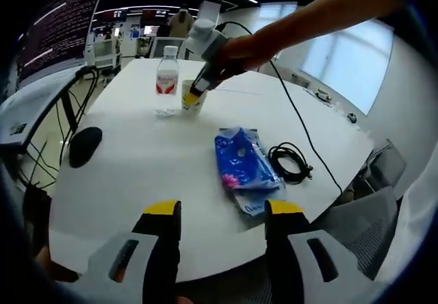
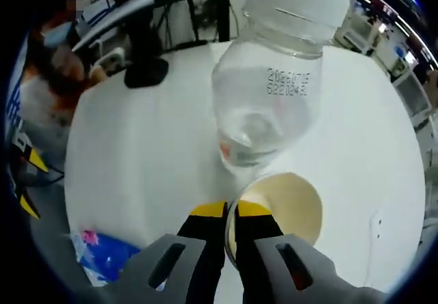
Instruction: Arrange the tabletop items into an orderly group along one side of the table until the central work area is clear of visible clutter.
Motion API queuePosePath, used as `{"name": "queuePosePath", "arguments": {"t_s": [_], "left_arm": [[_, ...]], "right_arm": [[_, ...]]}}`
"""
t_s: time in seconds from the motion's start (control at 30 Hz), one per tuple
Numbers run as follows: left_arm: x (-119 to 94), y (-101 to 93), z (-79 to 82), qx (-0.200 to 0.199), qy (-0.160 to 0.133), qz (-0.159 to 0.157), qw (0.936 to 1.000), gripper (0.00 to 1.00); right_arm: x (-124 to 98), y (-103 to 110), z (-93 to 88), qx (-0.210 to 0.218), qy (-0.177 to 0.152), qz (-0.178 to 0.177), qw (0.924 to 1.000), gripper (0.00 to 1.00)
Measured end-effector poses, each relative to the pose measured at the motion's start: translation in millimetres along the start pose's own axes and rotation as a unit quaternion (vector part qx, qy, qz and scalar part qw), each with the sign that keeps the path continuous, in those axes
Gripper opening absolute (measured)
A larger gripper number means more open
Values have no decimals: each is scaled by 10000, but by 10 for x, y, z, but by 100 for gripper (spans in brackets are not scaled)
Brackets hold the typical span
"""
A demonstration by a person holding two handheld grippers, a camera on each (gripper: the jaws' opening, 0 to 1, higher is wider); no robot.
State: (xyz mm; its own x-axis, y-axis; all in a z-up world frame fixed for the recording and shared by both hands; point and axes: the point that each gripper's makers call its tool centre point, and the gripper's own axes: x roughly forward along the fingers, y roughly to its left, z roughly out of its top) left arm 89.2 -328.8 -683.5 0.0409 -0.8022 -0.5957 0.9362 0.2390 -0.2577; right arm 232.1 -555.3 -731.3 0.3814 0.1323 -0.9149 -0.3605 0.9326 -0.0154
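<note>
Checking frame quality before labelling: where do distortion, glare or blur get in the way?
Left gripper view: fisheye bows the white table; bright window glare at upper right; blue packet and black cable sharp. Right gripper view: water bottle looms huge and warped, its printed date readable; paper cup rim sharp, background people blurred.

Bottle (image 2: pixel 274 78) beside cup (image 2: pixel 291 205) — tight gap

We are in an open-plan office: ahead of the left gripper (image 1: pixel 222 211) lies a white meeting table (image 1: pixel 144 160), beyond it a code-filled screen (image 1: pixel 58 30), distant desks, ceiling strip lights, large windows (image 1: pixel 345 57).
</note>
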Motion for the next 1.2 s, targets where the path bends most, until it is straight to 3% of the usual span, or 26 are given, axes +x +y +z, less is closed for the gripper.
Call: {"name": "queuePosePath", "arguments": {"t_s": [0.53, 1.2], "left_arm": [[11, 43, -35, -70, 41, 19, 10000, 48], [2, -50, 18, 21, -26, -27, 10000, 49]], "right_arm": [[25, -67, -6, 1, 36, -26, 10000, 3], [-291, -79, 79, 170, -357, -101, 9992, 9]]}}
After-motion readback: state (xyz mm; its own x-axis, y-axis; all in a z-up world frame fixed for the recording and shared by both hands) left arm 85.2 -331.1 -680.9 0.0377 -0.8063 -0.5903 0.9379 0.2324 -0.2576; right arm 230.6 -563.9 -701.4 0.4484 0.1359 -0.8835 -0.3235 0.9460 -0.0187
